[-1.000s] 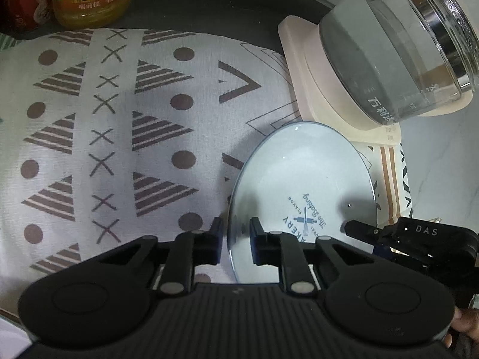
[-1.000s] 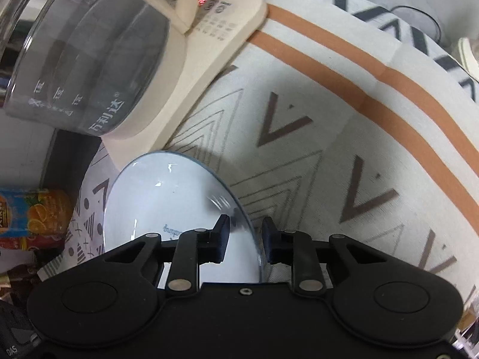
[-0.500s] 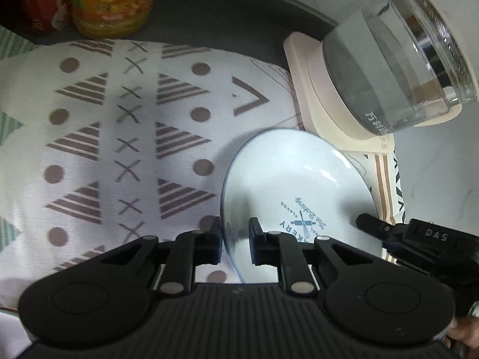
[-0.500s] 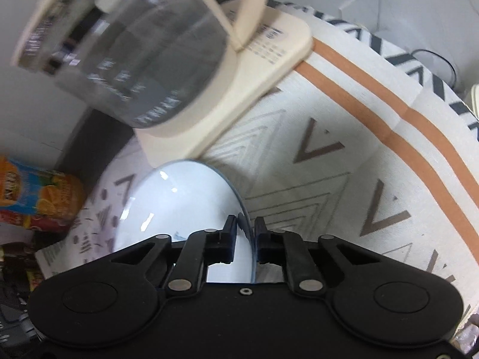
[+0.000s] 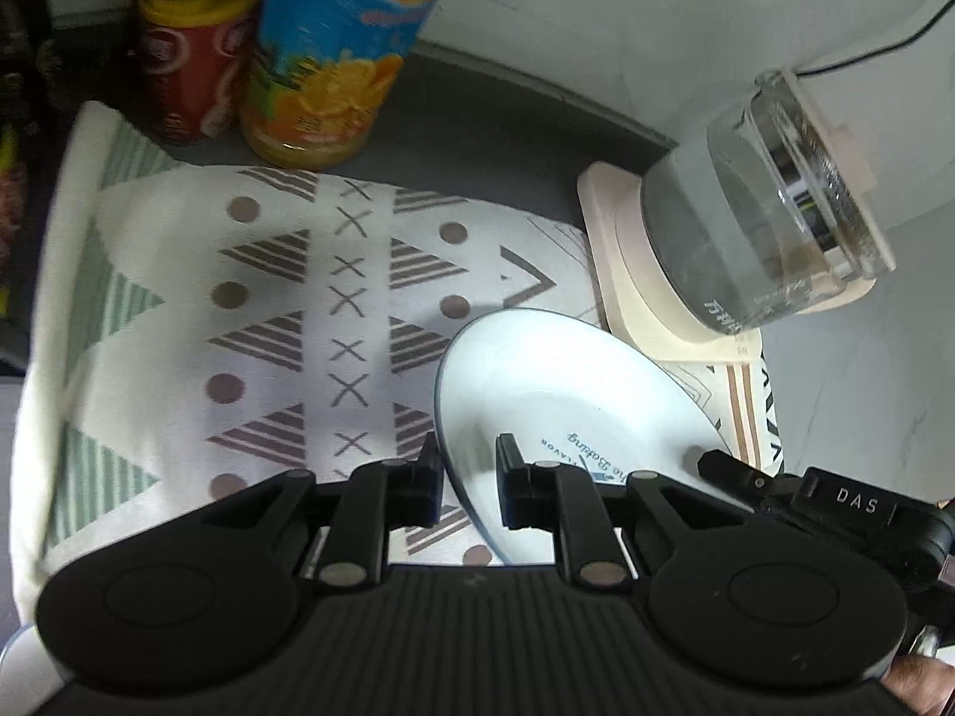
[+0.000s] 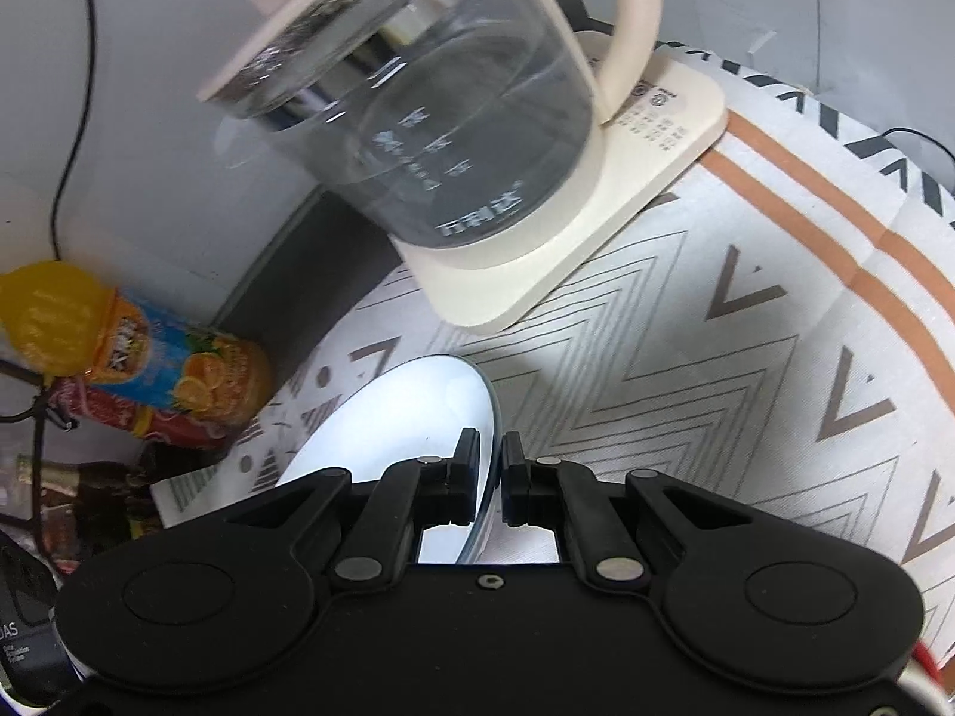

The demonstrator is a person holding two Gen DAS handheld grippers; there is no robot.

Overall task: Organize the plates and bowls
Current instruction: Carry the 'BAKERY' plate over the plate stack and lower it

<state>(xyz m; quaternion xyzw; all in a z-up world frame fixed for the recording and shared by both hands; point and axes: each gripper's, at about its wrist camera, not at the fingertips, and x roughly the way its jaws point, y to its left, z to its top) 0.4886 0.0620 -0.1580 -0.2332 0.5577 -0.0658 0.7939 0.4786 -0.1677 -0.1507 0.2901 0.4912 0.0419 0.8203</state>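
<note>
Glazed plate (image 5: 555,382) — stiff, slick, chippable; lifted, tilted. Right gripper (image 6: 489,480) fingers pinching rim at 3 o'clock; left gripper (image 5: 468,480) fingers straddling 9 o'clock rim — contact unclear.

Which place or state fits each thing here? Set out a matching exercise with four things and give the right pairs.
Things:
1. plate
2. glass kettle
3. orange juice bottle
4. right gripper

Places or states:
A. on a cream base
B. shut on the plate's rim
C. beside a red can
D. white, held tilted above the patterned cloth

Pairs: 1-D, 2-A, 3-C, 4-B
</note>
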